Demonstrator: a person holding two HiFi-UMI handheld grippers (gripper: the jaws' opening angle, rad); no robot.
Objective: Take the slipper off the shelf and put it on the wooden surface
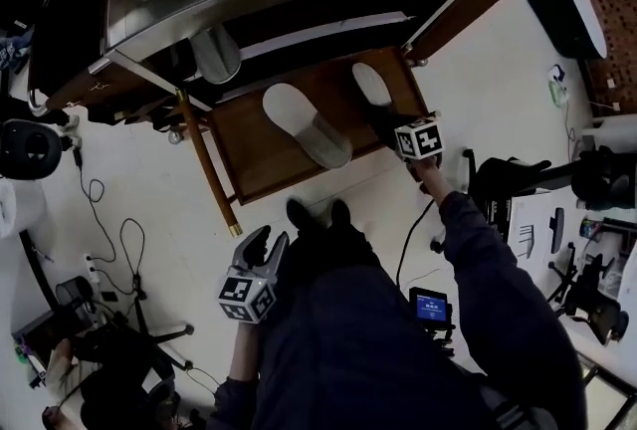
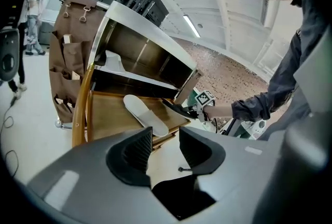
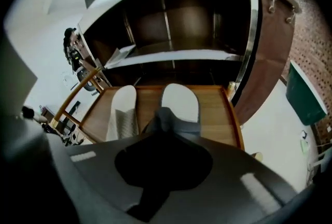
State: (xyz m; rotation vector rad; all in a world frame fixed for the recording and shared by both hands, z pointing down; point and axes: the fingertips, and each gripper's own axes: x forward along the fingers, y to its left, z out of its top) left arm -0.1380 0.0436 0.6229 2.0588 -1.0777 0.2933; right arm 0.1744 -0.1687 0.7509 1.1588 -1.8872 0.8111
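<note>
Over the right side of the wooden surface (image 1: 261, 169), the right tongs (image 3: 167, 117) are clamped shut on the grey strap of a pale slipper (image 3: 180, 99), toe pointing toward the shelf (image 3: 176, 55) behind the surface. A second slipper (image 1: 304, 124) already lies flat near the middle of the surface, just beside the held one. The left tongs (image 2: 165, 140) hang well short of the surface's front edge, over the floor (image 1: 149, 179), spread apart with nothing between them.

Whether the held slipper's sole is down on the wood or just above it cannot be told from any view.

The main risk appears to be the release. The grip is on a soft strap and not the sole, so the slipper may hang tilted and could land on its edge or roll if let go from above the surface. It also sits close to the surface's right and front edges, so a heel left overhanging could tip it onto the floor. Drifting toward the middle of the surface could set it down on the neighbouring slipper and leave both askew. Pushing farther back from the surface's front edge might bump the shelf frame at its back corner.
</note>
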